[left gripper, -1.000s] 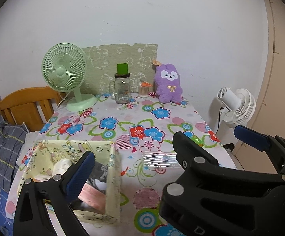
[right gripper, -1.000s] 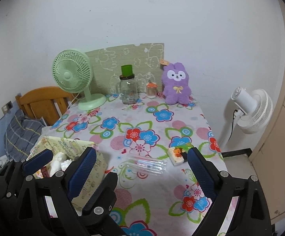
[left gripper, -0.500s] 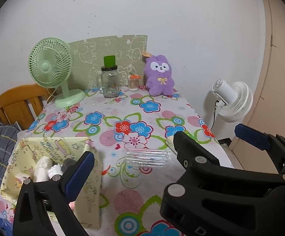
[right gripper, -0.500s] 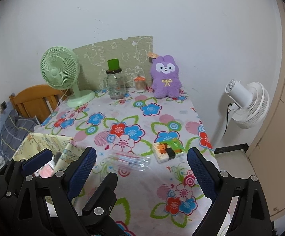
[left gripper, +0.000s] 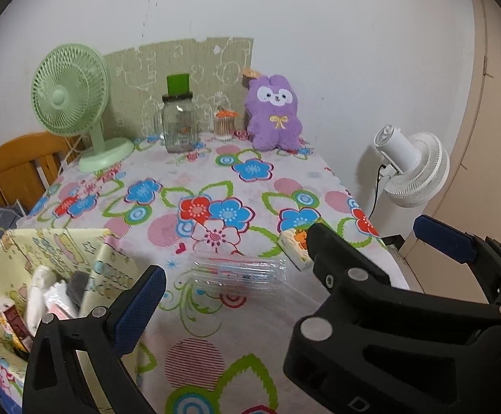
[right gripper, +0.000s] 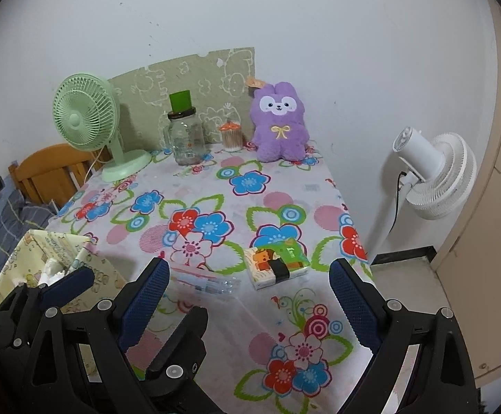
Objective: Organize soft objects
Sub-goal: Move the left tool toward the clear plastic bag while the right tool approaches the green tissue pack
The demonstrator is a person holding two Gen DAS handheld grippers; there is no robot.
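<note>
Home bedroom, floral-clothed table [right gripper: 285, 200], wooden bed headboard [right gripper: 48, 169], plush bunny [right gripper: 279, 122]

We see the plush rabbit [right gripper: 279, 122] at the table's [right gripper: 250, 317] far edge, right of the jar [right gripper: 184, 138] and desk fan [right gripper: 84, 117]. The fabric bin [left gripper: 53, 258] sits at the near left corner. The tissue pack [right gripper: 276, 265] lies near the right edge, with the clear case [left gripper: 240, 270] just to its left.

Count of things on and around the flowered table

Two fans: one pale green desk fan [right gripper: 84, 120] and one white standing fan [right gripper: 433, 176]. One purple plush rabbit [right gripper: 279, 124], one clear glass jar with a green cap [right gripper: 184, 134], one small orange-lidded pot of sticks [right gripper: 231, 136], one flat printed tissue pack [right gripper: 276, 267], one clear ribbed plastic case [left gripper: 240, 272], one yellow patterned fabric bin [left gripper: 108, 269], one wooden chair [right gripper: 53, 169]. Two black two-finger grippers with blue pads.
</note>
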